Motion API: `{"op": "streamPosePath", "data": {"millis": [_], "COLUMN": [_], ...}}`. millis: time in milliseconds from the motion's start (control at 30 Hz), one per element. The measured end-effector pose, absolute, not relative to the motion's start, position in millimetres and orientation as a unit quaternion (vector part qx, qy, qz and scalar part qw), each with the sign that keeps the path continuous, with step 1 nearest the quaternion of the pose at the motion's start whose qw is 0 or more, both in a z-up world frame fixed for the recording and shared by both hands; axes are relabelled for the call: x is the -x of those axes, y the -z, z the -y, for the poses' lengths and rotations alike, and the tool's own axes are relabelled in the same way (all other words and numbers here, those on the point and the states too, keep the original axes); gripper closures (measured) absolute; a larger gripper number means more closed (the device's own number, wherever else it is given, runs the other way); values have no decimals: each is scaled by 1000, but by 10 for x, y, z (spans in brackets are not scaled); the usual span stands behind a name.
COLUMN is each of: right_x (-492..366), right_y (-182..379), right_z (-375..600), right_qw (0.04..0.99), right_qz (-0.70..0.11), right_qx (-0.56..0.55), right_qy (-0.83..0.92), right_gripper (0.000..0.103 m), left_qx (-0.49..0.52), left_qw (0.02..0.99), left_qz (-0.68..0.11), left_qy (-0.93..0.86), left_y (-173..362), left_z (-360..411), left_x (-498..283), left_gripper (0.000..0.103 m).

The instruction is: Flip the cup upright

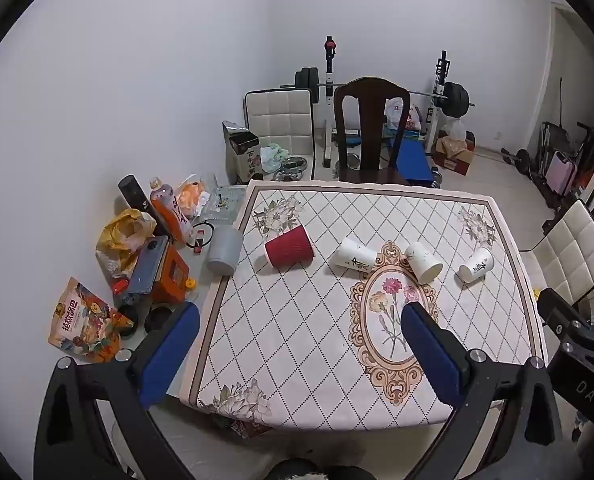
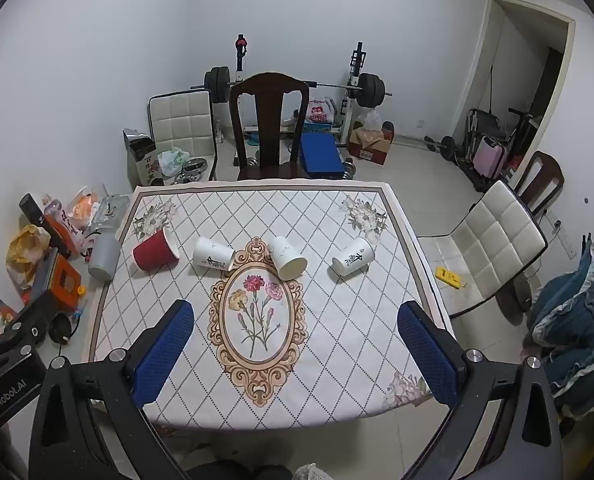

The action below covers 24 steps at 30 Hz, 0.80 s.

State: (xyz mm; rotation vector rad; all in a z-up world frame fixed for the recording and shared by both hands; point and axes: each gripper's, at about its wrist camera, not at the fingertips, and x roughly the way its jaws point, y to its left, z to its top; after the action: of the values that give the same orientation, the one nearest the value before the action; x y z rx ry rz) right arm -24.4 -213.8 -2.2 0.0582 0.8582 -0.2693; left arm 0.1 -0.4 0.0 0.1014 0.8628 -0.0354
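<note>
My left gripper (image 1: 301, 324) is spread wide, its blue pads (image 1: 169, 354) far apart with nothing between them. My right gripper (image 2: 297, 322) is likewise fully released and empty. Both hang above the near part of the table (image 2: 337, 400), well apart from every cup.

Four cups lie on their sides in a row across the middle of the table:

1. Red cup (image 1: 289, 247), leftmost, ribbed wall, mouth toward the right.
2. Second cup (image 1: 355, 258), white with black lettering, resting at the top left of the oval flower frame (image 2: 259, 322) printed on the cloth.
3. Third cup (image 1: 424, 262), plain white, mouth turned toward me, at the top right of that frame.
4. Fourth cup (image 1: 476, 265), white with black lettering, rightmost and set apart from the third.

In the right wrist view the same row reads red cup (image 2: 156, 255), second cup (image 2: 213, 259), third cup (image 2: 288, 258), fourth cup (image 2: 353, 257).

A grey cylinder (image 1: 225, 250) lies just beside the left edge of the cloth, near the red cup. Snack bags (image 1: 87, 322) and boxes lie further left. A dark wooden chair (image 2: 271, 124) stands at the far side of the table, with a barbell rack (image 2: 297, 80) behind it.
</note>
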Motion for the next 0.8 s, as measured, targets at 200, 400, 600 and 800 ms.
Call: {"op": "streamPosePath", "data": {"millis": [200,400,600,800], "right_x": [246,236,257,255], "right_y": [-4,-17,-12,-10], "right_z": [2200,2212,2228,2227], "right_qw": [900,900,901,902], "right_qz": [-414,-413,-413,-411], "right_qx": [-27,-25,-26,-26], "right_qy": [131,133,133,133], "right_gripper": [0,0,0,0], "left_qx": [-43,-39,-39,-39], "left_qw": [908,907,906,907], "left_qz": [-416,-418,-420,-419], "left_qy": [23,27,25,27], "left_y": [-3,22,36,11], "left_z": [2,-17,18,26], "left_x": [9,3,-44,-24], "left_gripper": [0,0,0,0]}}
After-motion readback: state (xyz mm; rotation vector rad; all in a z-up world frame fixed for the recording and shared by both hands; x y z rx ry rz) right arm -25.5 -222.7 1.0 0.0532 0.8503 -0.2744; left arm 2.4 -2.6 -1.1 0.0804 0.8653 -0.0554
